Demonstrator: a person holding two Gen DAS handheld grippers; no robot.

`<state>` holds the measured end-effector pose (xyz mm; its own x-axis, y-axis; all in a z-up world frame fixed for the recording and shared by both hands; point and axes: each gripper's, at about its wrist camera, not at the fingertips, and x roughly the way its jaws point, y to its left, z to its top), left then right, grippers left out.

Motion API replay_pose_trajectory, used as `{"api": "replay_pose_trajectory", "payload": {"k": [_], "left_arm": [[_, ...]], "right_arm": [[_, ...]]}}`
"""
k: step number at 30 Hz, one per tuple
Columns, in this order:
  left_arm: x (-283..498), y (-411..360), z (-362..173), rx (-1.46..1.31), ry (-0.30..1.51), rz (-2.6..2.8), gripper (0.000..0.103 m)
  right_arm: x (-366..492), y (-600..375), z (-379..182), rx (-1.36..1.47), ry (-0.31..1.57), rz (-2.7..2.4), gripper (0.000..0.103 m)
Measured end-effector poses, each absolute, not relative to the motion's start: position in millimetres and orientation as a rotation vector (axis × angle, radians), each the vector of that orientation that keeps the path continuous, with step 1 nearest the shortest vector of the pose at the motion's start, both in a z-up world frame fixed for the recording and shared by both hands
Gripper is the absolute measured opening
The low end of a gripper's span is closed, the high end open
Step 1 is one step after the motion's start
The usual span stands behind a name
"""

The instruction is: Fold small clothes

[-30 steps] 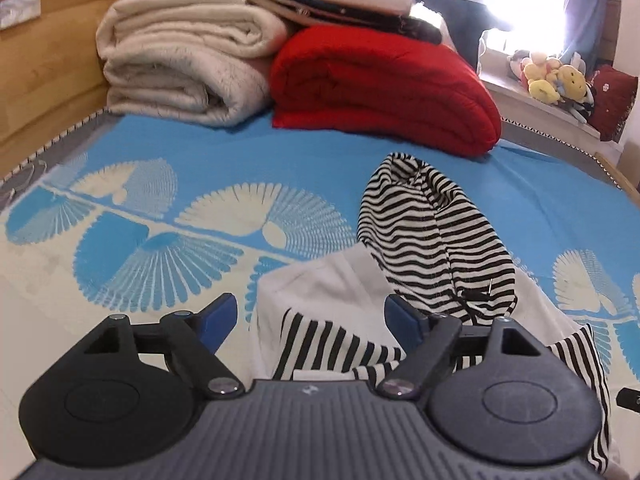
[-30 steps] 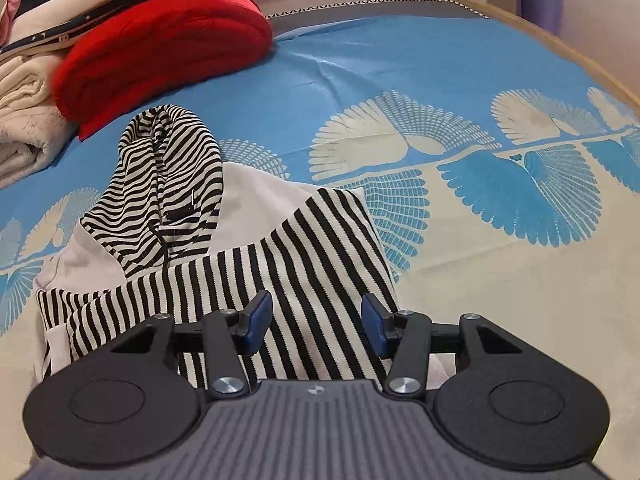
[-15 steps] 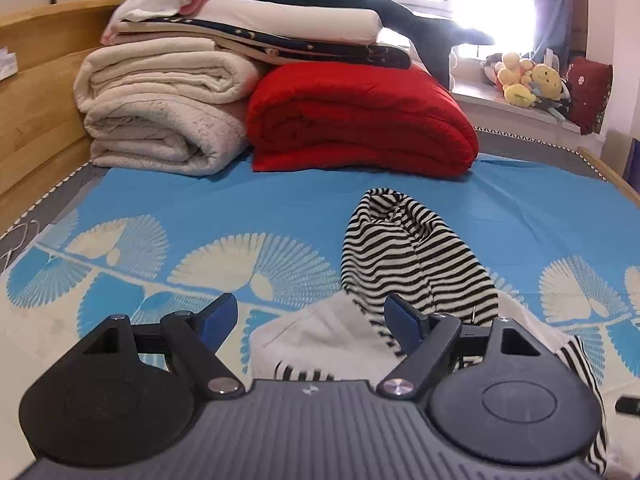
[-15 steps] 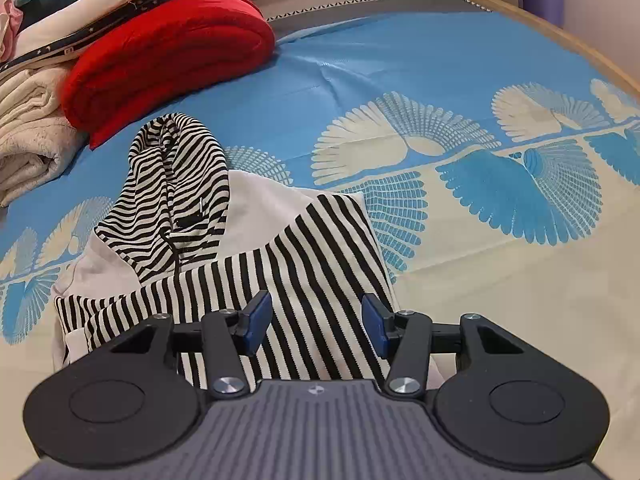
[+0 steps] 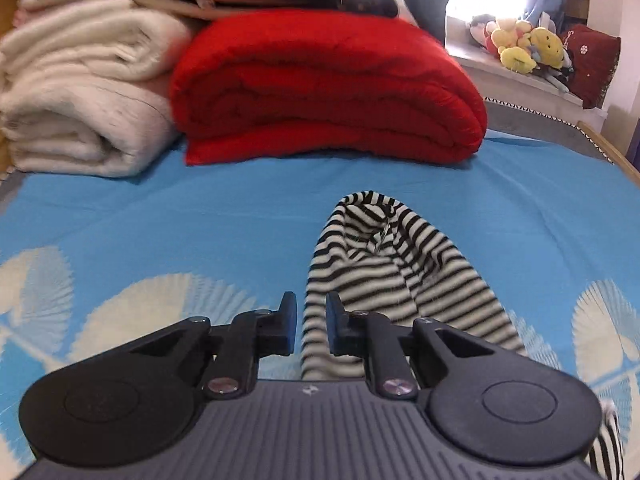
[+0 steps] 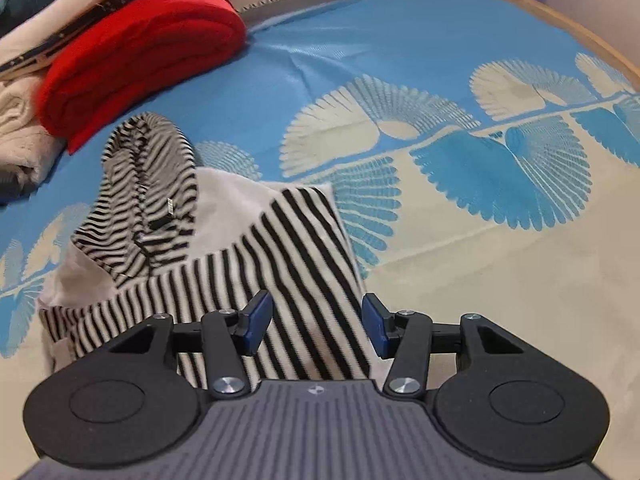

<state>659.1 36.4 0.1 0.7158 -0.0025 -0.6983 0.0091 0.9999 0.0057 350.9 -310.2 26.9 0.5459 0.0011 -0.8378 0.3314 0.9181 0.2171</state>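
A small black-and-white striped hooded top (image 6: 280, 256) lies partly folded on the blue patterned bed sheet (image 6: 400, 60). Its striped hood (image 5: 384, 256) points toward the far bedding. In the left wrist view my left gripper (image 5: 311, 328) has its jaws nearly closed around the left edge of the hood, with a narrow gap in which striped fabric shows. My right gripper (image 6: 316, 326) is open and empty, low over the folded striped body of the top.
A folded red quilt (image 5: 320, 92) and cream blankets (image 5: 84, 112) are stacked at the head of the bed. Plush toys (image 5: 520, 44) sit on a ledge at the back right. The bed's wooden edge (image 6: 560, 20) runs along the right.
My left gripper moved forward to the hood and its jaws narrowed from wide open to nearly closed on the hood's edge. The right gripper barely moved and stays open.
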Motion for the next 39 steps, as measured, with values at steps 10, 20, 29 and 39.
{"api": "replay_pose_trajectory", "payload": {"k": [10, 20, 29, 39], "left_arm": [[792, 11, -63, 0.01, 0.833, 0.044, 0.06], [723, -2, -40, 0.073, 0.687, -0.078, 0.001], [416, 9, 7, 0.093, 0.733, -0.434, 0.002], [398, 81, -15, -0.339, 0.925, -0.135, 0.045]], "right_arm": [[365, -305, -14, 0.209, 1.127, -0.266, 0.052], [374, -301, -12, 0.226, 1.116, -0.275, 0.053], [370, -293, 19, 0.308, 1.004, -0.27, 0.053], [359, -290, 29, 0.452, 0.869, -0.253, 0.053]]}}
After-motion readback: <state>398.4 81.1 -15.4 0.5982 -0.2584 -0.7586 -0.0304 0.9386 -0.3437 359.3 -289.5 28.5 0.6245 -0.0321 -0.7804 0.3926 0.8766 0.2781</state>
